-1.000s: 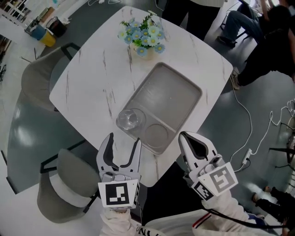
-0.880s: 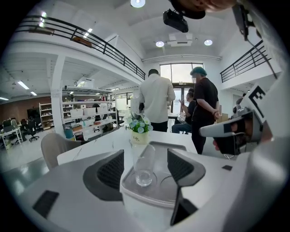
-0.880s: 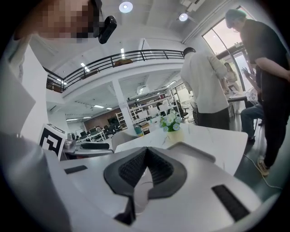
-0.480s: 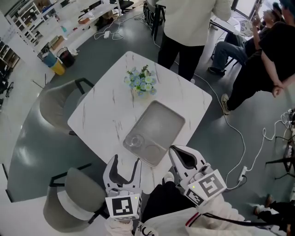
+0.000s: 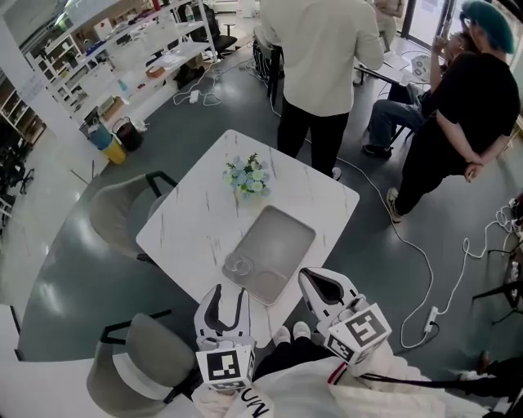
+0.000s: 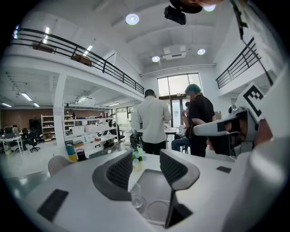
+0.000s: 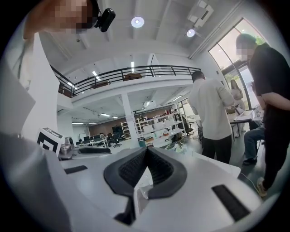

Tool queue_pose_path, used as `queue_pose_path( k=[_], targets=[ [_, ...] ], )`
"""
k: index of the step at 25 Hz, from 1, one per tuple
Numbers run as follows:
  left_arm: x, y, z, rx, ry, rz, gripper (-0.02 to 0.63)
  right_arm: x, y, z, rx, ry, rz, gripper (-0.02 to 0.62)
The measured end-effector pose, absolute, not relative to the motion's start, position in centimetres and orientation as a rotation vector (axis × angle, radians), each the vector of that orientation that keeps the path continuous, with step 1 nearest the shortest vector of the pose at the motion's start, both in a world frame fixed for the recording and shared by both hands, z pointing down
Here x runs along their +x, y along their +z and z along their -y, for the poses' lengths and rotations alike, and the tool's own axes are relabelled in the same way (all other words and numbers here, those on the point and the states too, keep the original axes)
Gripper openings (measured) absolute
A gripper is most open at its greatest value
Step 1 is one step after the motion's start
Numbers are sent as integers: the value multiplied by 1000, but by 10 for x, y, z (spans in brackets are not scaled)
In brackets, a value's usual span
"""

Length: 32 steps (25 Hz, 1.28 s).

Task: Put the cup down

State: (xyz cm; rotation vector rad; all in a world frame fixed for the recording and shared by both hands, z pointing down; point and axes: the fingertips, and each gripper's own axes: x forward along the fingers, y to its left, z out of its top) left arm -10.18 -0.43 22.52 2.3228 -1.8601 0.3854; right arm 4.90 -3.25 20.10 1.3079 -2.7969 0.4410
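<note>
The table (image 5: 196, 224) is white marble with thin grey veins. On the table, the tray (image 5: 286, 237) is plain mid-grey, the cup (image 5: 239, 265) is clear and colourless, and the flowers (image 5: 248, 175) are pale blue with green leaves. Both chairs (image 5: 114, 216) at the table are light grey (frames black). The floor (image 5: 73, 277) around the table is dark blue-grey. Beyond the table, one person (image 5: 323, 49) wears cream, another (image 5: 466, 98) black with a teal cap (image 5: 489, 12).

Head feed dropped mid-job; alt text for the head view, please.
A clear cup stands in the near-left corner of a grey tray on a white table, flowers beyond. Both tools hang near the table's edge: the left tool empty, jaws closing; the right tool shut.
</note>
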Motion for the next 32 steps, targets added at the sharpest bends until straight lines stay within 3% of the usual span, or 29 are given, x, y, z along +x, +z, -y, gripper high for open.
queue_pose_path(
  k=[4, 7, 12, 32],
  targets=[
    [-91, 199, 4, 2351, 359, 1894, 172, 49, 190, 26, 1277, 419, 2813, 5],
    [-94, 197, 3, 2346, 311, 1954, 69, 48, 180, 25, 1283, 409, 2828, 5],
    [-95, 196, 2, 2313, 304, 1973, 10, 51, 172, 23, 1293, 365, 2833, 5],
    [-99, 203, -3, 2306, 370, 1925, 9, 54, 172, 27, 1332, 354, 2784, 3]
  ],
)
